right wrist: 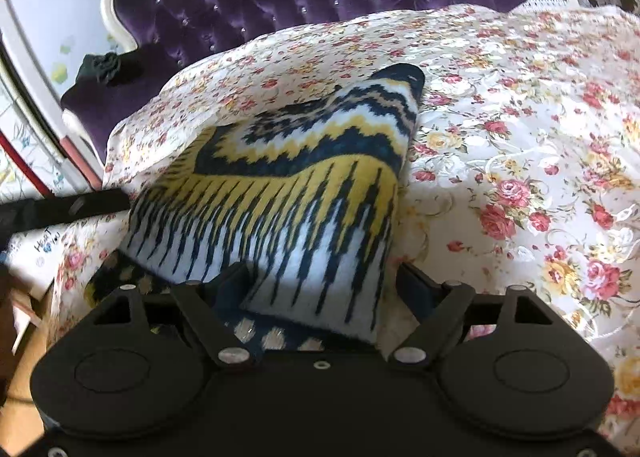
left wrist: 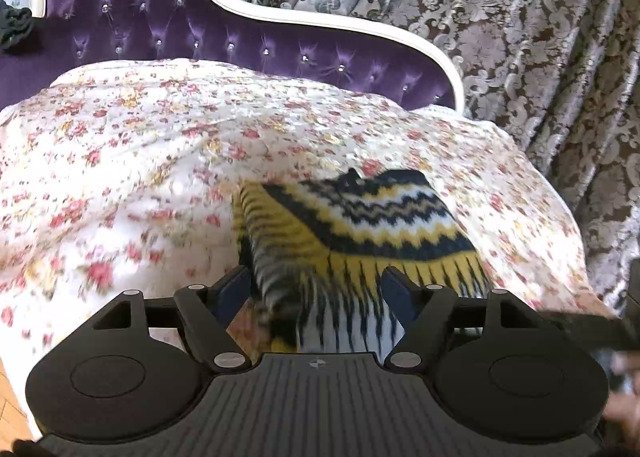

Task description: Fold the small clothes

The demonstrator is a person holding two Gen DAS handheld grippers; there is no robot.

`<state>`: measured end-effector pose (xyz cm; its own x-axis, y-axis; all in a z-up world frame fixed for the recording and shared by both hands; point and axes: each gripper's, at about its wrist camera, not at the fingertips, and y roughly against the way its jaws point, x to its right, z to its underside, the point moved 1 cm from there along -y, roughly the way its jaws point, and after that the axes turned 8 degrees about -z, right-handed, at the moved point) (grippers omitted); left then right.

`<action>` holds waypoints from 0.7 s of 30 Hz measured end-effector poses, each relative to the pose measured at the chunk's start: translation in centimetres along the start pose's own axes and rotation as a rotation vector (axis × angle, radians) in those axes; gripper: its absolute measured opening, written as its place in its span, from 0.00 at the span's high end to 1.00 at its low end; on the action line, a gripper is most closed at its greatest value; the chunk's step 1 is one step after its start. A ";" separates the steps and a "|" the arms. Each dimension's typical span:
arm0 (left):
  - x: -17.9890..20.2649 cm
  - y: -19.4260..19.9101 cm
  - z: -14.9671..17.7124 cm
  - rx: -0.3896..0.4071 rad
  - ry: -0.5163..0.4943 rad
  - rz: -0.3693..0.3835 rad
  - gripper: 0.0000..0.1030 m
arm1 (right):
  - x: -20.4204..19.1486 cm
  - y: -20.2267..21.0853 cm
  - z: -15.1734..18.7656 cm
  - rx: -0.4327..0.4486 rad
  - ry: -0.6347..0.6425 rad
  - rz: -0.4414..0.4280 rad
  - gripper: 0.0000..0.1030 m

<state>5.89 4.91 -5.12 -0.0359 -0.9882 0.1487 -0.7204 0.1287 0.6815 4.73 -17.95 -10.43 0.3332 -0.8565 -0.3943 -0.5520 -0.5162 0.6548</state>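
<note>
A small fleece garment [left wrist: 360, 217] with yellow, navy and white zigzag bands lies folded over on the flowered bed cover [left wrist: 140, 157]. Its near end runs between the fingers of my left gripper [left wrist: 318, 285], whose jaws stand wide apart without pinching it. In the right wrist view the same garment [right wrist: 280, 161] humps up in front of my right gripper [right wrist: 324, 281]. That gripper is open too, with the cloth's white, black-streaked end lying loose between its fingers. A navy layer with pale dots [right wrist: 260, 333] shows under that end.
A purple tufted headboard with a white frame [left wrist: 140, 9] [right wrist: 320, 5] stands behind the bed. Patterned brown and silver curtains [left wrist: 540, 57] hang to the right. A black bundle [right wrist: 104, 65] sits at the bed's far left. A wall and door edge [right wrist: 36, 97] are beyond it.
</note>
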 end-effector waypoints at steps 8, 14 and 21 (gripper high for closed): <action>-1.6 -4.8 1.0 -0.087 0.017 -0.120 0.27 | -0.5 2.6 -2.2 0.136 0.039 0.067 0.09; -2.1 -4.9 1.5 -0.078 0.022 -0.121 0.20 | 2.3 0.0 -5.2 0.174 0.040 0.224 0.09; -1.4 -5.2 1.7 -0.073 -0.009 -0.144 0.19 | 4.5 -3.9 -4.5 0.104 0.055 0.310 0.02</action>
<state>8.46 5.48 -10.10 0.0576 -0.9976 0.0397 -0.6665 -0.0088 0.7454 11.86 -19.77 -11.85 0.1760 -0.9730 -0.1495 -0.7075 -0.2306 0.6681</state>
